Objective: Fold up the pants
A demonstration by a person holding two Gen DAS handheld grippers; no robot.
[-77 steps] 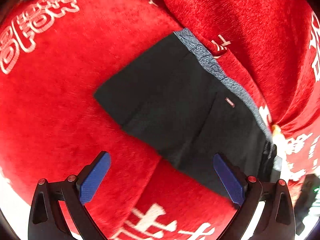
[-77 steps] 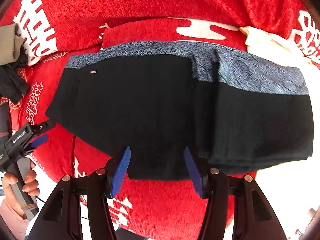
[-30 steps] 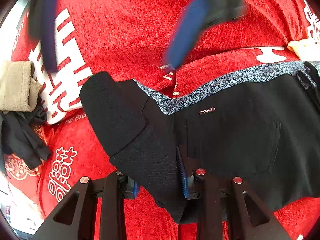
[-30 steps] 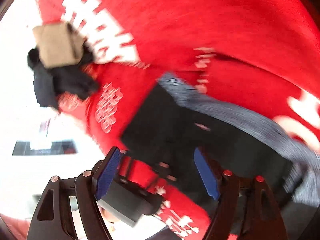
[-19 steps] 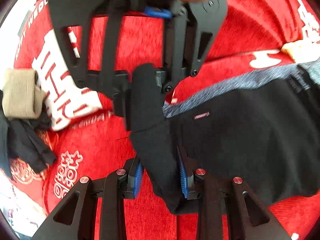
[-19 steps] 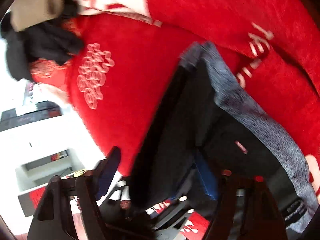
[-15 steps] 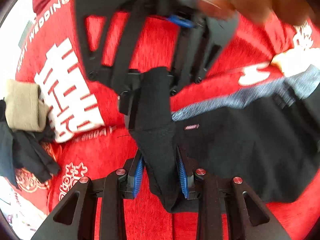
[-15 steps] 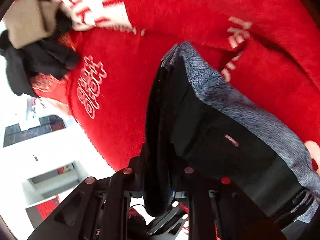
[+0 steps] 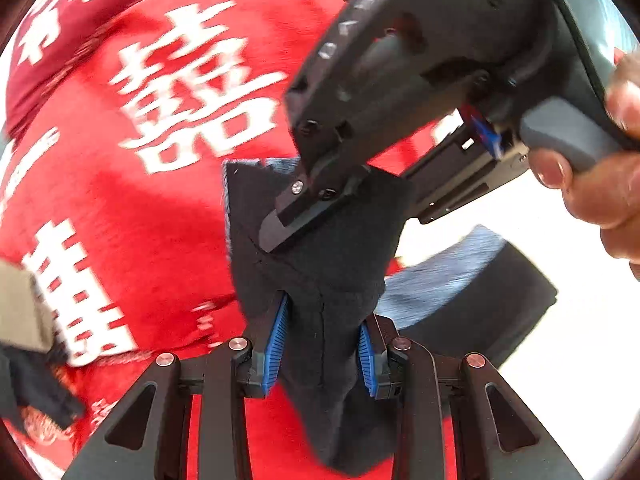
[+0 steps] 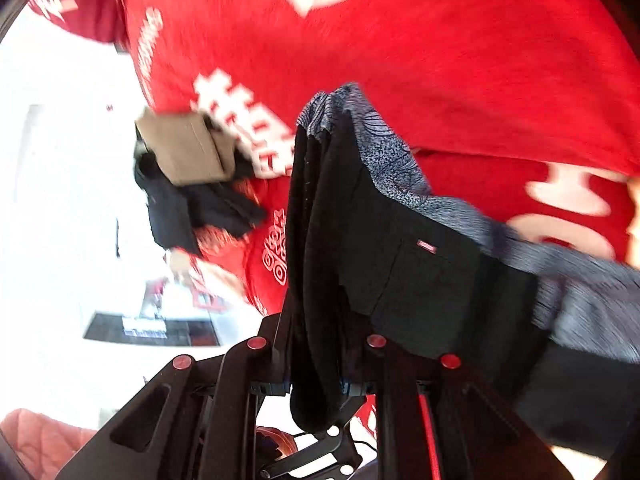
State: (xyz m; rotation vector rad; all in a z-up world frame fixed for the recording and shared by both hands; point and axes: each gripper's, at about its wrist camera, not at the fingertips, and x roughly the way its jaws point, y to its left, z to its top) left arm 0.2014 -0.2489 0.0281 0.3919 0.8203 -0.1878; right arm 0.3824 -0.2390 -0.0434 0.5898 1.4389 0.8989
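Note:
The black pants [image 9: 320, 264] with a grey patterned waistband [image 10: 384, 152] hang lifted above the red blanket [image 9: 152, 216]. My left gripper [image 9: 322, 344] is shut on a bunched black edge of the pants. My right gripper [image 10: 316, 384] is shut on the same end of the pants [image 10: 420, 276], near the waistband corner; in the left wrist view it [image 9: 308, 204] reaches in from the upper right, held by a hand [image 9: 600, 184], just beyond my left fingers. The rest of the pants trails down to the right.
The red blanket [image 10: 440, 40] with white characters covers the surface. A folded tan garment [image 10: 184, 148] on dark clothes [image 10: 192, 208] lies at the blanket's left edge, also at the left in the left wrist view [image 9: 20, 308]. Bright floor lies beyond the edge.
Both grippers, open over the flat pants earlier, closed on one end. Since half a second ago they have lifted that end higher off the blanket and both views have swung.

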